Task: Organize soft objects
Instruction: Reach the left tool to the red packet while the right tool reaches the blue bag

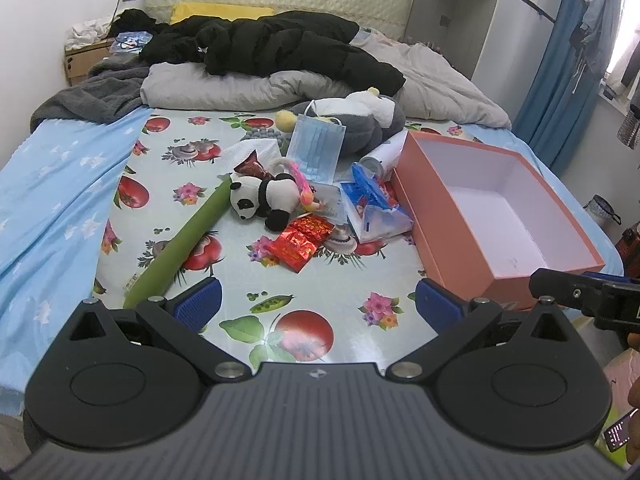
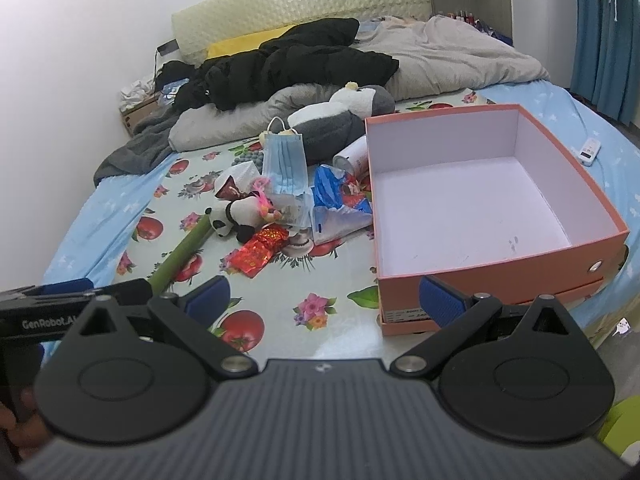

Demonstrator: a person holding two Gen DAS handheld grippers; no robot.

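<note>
Both pairs of tongs hover spread and empty over the near edge of the bed: the left tongs (image 1: 318, 306) and the right tongs (image 2: 324, 300). On the glossy fruit-printed plastic sheet (image 1: 240, 280) lies a heap of soft things: a small black-and-white panda plush (image 1: 262, 200), a blue pleated face mask (image 1: 316, 148) and a large grey-and-white stuffed animal (image 1: 360, 120) behind them. Just right of the heap stands an open salmon-pink cardboard box (image 2: 496, 276), its white inside holding nothing.
</note>
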